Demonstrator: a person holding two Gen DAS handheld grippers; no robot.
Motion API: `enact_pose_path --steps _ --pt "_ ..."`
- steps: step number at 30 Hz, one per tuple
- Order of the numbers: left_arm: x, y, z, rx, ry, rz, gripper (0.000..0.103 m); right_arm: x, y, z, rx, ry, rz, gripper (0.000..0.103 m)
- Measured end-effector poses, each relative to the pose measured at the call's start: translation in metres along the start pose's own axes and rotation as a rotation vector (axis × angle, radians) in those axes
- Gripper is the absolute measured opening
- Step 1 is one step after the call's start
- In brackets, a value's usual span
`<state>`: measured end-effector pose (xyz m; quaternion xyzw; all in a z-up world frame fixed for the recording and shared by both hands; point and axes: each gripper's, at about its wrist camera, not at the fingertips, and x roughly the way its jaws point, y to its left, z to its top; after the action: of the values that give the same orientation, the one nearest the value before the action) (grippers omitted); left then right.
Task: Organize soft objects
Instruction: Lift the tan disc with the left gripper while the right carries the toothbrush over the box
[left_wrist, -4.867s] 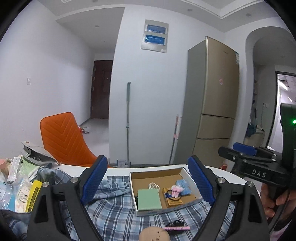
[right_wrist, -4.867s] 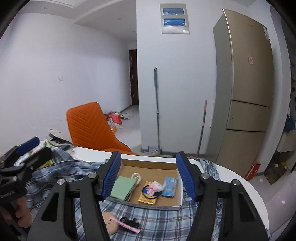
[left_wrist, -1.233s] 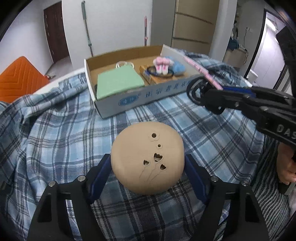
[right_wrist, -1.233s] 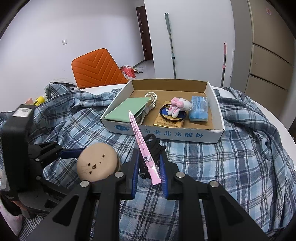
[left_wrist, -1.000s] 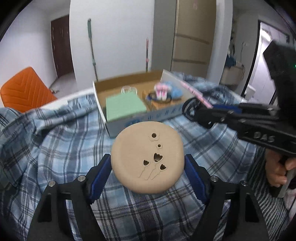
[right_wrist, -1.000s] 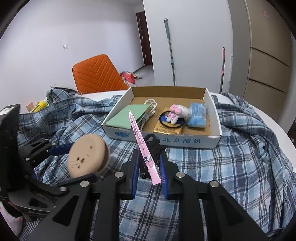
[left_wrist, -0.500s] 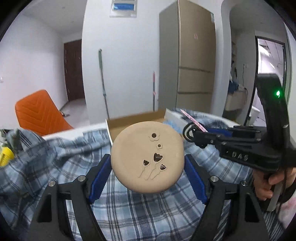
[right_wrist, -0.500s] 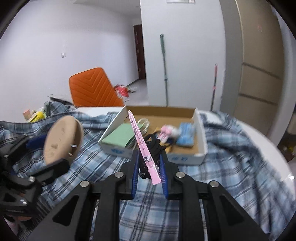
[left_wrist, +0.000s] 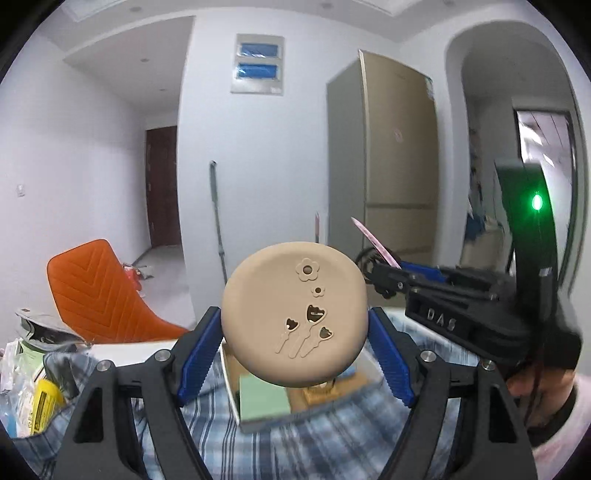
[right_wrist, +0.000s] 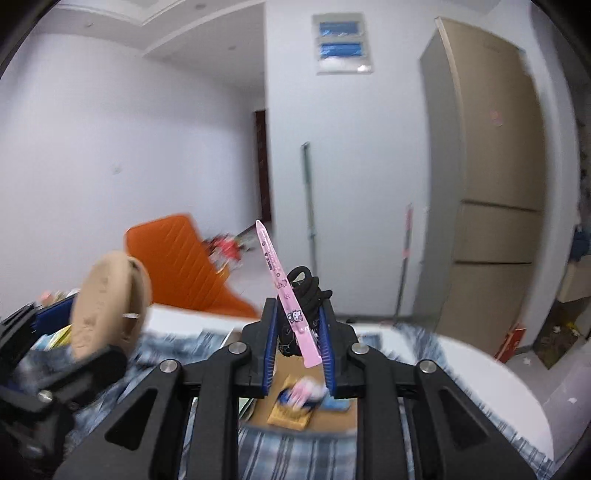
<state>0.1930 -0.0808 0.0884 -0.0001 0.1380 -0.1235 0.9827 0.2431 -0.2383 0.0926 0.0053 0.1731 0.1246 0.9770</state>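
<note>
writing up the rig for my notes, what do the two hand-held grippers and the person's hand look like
Both are black plastic frames with silver screws and ribbed blue pads on the fingers. The left hand-held gripper and the right hand-held gripper look alike in build. Seen from the left wrist camera, the right one's body carries raised "DAS" lettering and a tall black handle with a green light. The hand gripping it wears a pale pink sleeve with a dark cuff.

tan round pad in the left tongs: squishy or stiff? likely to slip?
The tan round pad looks soft: rounded, puffy rim, matte skin. It probably grips well against the ribbed blue pads. Held only at its side edges, it might pivot; probably light for its size.
</note>
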Motion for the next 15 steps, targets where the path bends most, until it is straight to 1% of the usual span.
enact_pose_path --steps 1,3,5,7,11,15 --pt "0.003 0.001 0.007 -0.015 -0.014 0.004 0.080 0.003 -0.002 0.005 0.002 -0.015 -0.023 0.020" --pt "0.012 0.004 0.019 -0.033 -0.040 0.022 0.080 0.011 -0.008 0.013 0.012 -0.028 -0.040 0.020" --pt "0.021 0.005 0.028 -0.042 -0.054 0.035 0.080 0.017 -0.015 0.019 0.033 -0.040 -0.048 0.020" --pt "0.033 0.009 0.032 -0.048 -0.051 0.038 0.080 0.025 -0.022 0.023 0.047 -0.046 -0.063 0.020" --pt "0.057 0.013 0.026 -0.054 -0.020 0.046 0.080 0.039 -0.032 0.019 0.051 -0.035 -0.077 0.020" --pt "0.069 0.014 0.012 -0.050 -0.006 0.058 0.080 0.051 -0.035 0.006 0.041 -0.005 -0.086 0.020"
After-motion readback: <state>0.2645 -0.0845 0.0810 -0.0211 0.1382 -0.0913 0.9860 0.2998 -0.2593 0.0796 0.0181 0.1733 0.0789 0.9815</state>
